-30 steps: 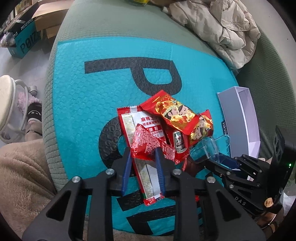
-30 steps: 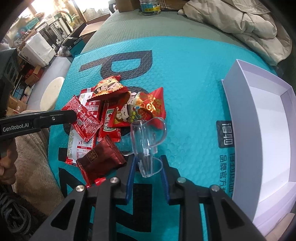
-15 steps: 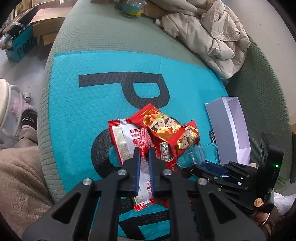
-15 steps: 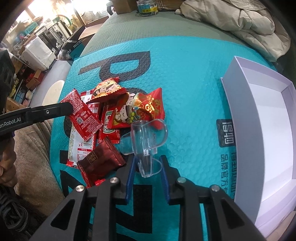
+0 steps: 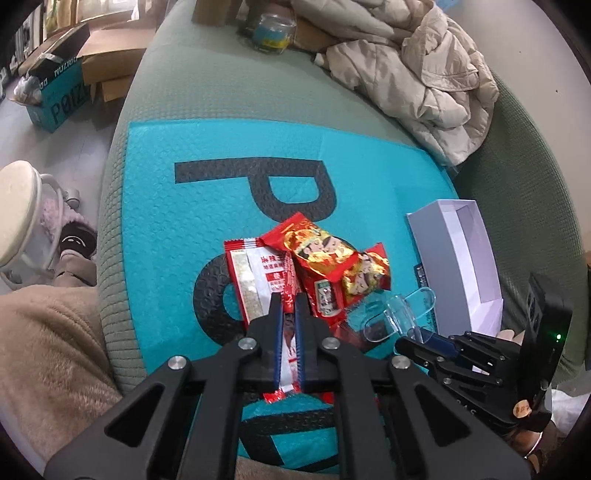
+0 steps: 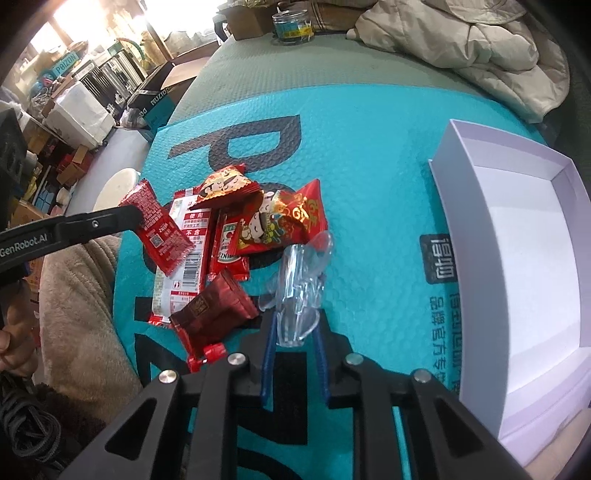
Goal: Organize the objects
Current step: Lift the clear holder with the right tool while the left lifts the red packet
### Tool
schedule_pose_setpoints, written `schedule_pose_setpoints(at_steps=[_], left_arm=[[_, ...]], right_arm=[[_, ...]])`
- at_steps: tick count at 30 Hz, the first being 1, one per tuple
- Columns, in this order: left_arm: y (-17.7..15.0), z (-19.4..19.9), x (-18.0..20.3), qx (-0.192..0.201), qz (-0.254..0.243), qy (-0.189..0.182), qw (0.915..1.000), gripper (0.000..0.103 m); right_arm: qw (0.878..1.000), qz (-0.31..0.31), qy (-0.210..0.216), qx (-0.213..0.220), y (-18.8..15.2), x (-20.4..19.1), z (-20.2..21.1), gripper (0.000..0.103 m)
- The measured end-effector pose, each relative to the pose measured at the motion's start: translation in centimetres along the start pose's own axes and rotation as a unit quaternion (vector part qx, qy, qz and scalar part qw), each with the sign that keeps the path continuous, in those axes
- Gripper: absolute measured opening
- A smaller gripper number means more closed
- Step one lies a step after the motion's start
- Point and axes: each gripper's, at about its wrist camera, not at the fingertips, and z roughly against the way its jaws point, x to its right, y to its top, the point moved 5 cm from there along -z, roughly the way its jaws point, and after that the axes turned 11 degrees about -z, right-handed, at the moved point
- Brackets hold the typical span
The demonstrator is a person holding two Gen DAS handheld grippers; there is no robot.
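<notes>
A pile of red snack packets (image 5: 314,273) lies on a teal bubble mailer (image 5: 207,184); it also shows in the right wrist view (image 6: 236,229). My left gripper (image 5: 289,306) is shut on a small red sachet (image 6: 159,229) and holds it edge-on above the pile. My right gripper (image 6: 293,325) is shut on a clear plastic scoop (image 6: 301,273), which hovers beside the pile. A dark red packet (image 6: 214,314) lies at the pile's near edge. An open white box (image 6: 517,266) lies to the right.
The mailer lies on a green cushion (image 5: 221,81). A beige jacket (image 5: 417,70) and a glass jar (image 5: 275,33) are at the back. Cardboard boxes (image 5: 59,92) and a stool (image 5: 14,214) stand on the left floor.
My left gripper has closed on the small red sachet and lifted it off the pile. The right gripper still holds the scoop in much the same place.
</notes>
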Motion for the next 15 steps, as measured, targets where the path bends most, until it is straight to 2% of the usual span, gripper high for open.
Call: schedule_pose_setpoints(at_steps=[7, 15], left_arm=[[-0.5, 1.7, 1.1, 0.014, 0.002, -0.002, 0.9999, 0.006], [-0.4, 4.9, 2.4, 0.055, -0.005, 0.032, 0.9980, 0.006]], right_arm=[[1.000, 0.006, 0.007, 0.016, -0.6, -0.2, 2.2, 0.019], [0.998, 0.033, 0.014, 0.043, -0.6, -1.0, 5.2, 0.019]])
